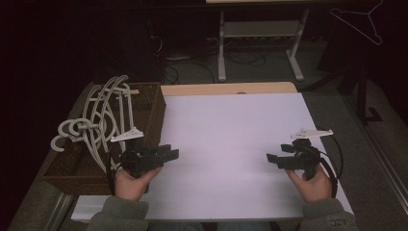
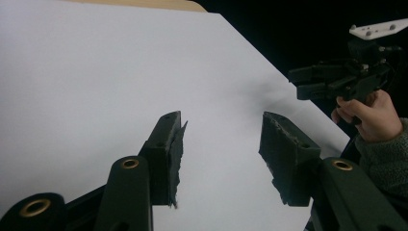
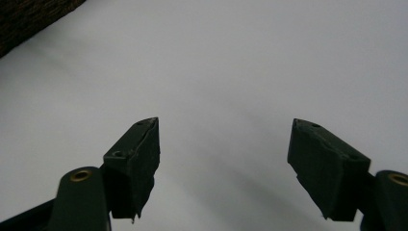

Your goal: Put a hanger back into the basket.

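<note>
Left claw (image 1: 169,153) is standing about half open with nothing between its pads (image 2: 173,159); it is hovering over the white worktop (image 1: 231,144), just beside the right-hand wall of the wicker basket (image 1: 151,103). Right claw (image 1: 272,159) is spreading wide, also holding nothing (its own view is looking across bare white surface, with a corner of the basket at upper left).

Outward from the left claw: the white hangers (image 1: 103,115) are sitting bundled in the basket, hooks curling over its left rim, arms overlapping. These are the things nearest the left claw, so my judgement is that the step in hand is reaching in for 1 hanger.

Notes on doing it well:
- Turning the left claw toward the basket first; at present it is pointing across the worktop, away from the stack.
- Picking the topmost hanger and closing on a single bar, since the arms are interlocking and 2 could rise together.
- Lifting straight up so the hooks are clearing the rim.
- Right claw is waiting well apart, free to steady the hanger on the open worktop.
</note>
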`<action>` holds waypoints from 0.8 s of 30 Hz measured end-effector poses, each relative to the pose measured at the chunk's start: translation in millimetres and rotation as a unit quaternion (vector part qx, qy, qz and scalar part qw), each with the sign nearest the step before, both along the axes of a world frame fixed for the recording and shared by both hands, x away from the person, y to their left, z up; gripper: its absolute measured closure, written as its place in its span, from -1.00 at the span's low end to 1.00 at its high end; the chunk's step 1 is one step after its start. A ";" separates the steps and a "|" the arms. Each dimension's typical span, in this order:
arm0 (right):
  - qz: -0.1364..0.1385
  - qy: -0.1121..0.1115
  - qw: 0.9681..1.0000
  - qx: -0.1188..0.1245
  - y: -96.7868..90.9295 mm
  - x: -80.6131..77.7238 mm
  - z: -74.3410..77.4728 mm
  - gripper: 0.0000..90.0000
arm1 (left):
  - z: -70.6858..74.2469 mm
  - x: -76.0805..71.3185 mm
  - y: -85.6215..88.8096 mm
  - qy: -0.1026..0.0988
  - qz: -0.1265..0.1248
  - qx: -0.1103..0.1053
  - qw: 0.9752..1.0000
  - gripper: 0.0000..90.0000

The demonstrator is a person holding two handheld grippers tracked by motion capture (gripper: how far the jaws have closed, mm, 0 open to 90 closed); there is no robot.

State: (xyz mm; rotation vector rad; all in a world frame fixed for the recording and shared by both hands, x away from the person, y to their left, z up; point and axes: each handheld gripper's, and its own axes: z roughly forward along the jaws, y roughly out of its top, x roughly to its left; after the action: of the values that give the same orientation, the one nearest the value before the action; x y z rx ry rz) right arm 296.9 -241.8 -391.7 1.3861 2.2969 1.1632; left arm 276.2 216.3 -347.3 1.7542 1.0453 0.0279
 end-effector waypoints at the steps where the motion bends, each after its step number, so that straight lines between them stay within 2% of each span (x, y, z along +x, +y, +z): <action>1: 0.000 0.000 1.000 0.000 -0.2 -0.3 0.0 -0.43 | -1.1 -0.4 -1.9 0.000 -0.002 -0.001 1.000 0.10; 8: 0.002 -0.003 1.000 0.001 0.2 -2.3 -0.1 -0.44 | -6.9 -4.2 -13.8 -0.011 -0.011 0.018 1.000 0.07; 24: 0.004 -0.004 1.000 0.001 -1.2 -9.9 -1.2 -0.47 | -21.9 -7.0 -26.1 -0.016 -0.026 0.036 0.999 -0.08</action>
State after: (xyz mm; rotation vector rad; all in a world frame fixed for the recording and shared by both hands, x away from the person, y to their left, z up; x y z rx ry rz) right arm 287.0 -243.0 -392.9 1.3709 2.2984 1.1721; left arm 269.2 190.2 -369.2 1.8396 0.9872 0.0619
